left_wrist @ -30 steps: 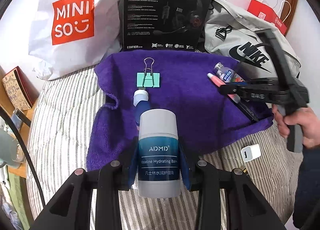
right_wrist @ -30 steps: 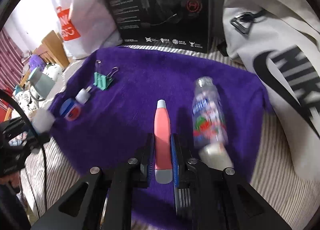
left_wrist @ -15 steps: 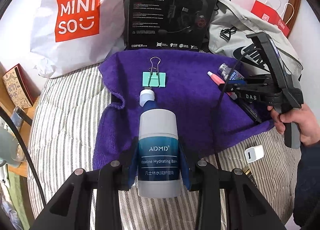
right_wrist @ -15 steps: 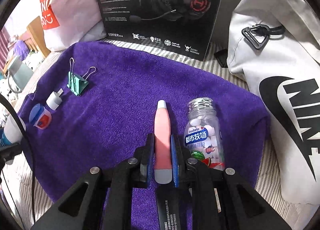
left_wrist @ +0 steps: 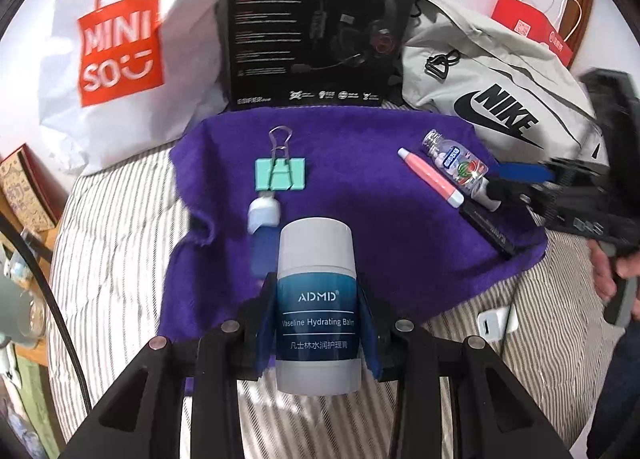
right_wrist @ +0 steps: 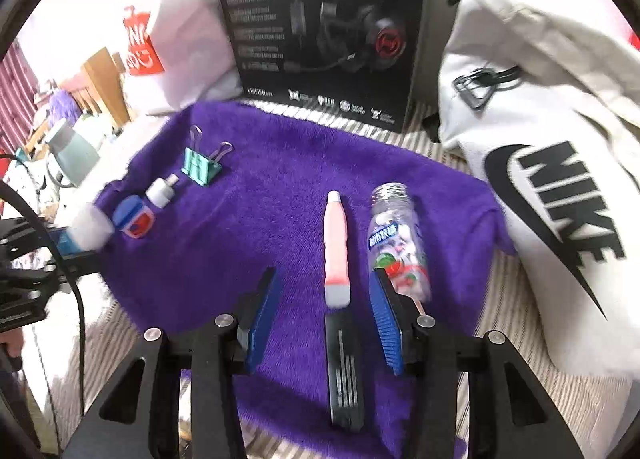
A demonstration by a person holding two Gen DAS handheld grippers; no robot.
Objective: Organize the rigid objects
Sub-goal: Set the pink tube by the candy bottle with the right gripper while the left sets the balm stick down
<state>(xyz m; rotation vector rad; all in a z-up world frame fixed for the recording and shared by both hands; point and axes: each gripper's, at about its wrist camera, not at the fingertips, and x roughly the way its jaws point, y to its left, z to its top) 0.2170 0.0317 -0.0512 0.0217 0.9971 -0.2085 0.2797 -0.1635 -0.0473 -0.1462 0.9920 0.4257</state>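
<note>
Releasing pink pen [right_wrist: 337, 249] onto purple towel [right_wrist: 256, 195]: right gripper [right_wrist: 324, 315] jaws opening, pads clear of pen, which lies beside candy bottle [right_wrist: 394, 235]. We back out straight, avoiding bottle. Left gripper [left_wrist: 316, 325] clamped on balm tube [left_wrist: 316, 299]; we place it next, past blue-capped jar [left_wrist: 262, 237].

— Which colours are seen on the cloth [right_wrist: 280, 187]?
— Purple throughout; a mint-green binder clip [left_wrist: 280, 174] and a pink, white-tipped pen [right_wrist: 337, 247] are laid on it.
— And beneath?
— Grey-and-white stripes are shown on the bedding [left_wrist: 116, 227].
</note>
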